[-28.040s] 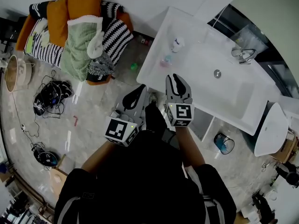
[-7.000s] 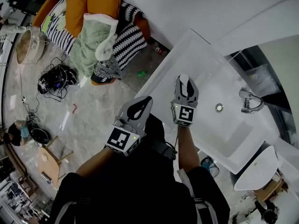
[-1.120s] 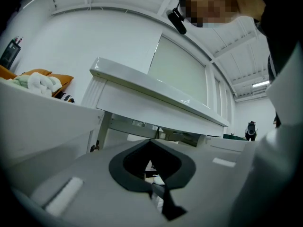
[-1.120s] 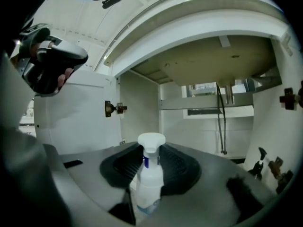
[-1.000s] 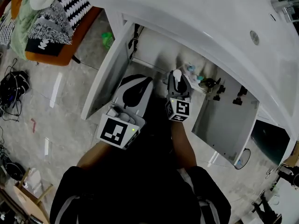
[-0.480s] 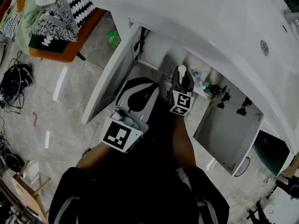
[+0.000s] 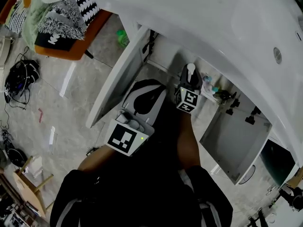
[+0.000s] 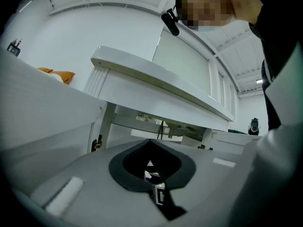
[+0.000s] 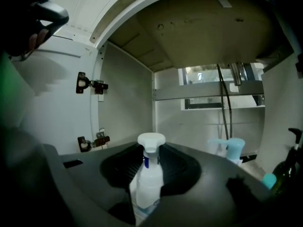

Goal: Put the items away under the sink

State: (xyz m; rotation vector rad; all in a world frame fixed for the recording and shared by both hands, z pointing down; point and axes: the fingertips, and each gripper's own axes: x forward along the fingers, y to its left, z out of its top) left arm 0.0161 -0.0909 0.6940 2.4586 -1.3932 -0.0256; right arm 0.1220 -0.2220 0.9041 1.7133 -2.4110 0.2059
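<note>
a white spray bottle (image 9: 149, 174) is gripped in the right claw (image 7: 190, 74) and is held inside the open cupboard (image 9: 125, 112) under the sink (image 7: 227, 22), not yet set down. a blue pump bottle (image 9: 232, 149) is already stored there. the left claw (image 7: 152, 84) is closed and empty.

The person wears a black short-sleeved top (image 7: 142, 193) with grey shoulder stripes (image 7: 65, 211). The left gripper (image 7: 150, 84) and right gripper (image 7: 190, 73) are grey, black-lined, each bearing a white cube with black square markers.
</note>
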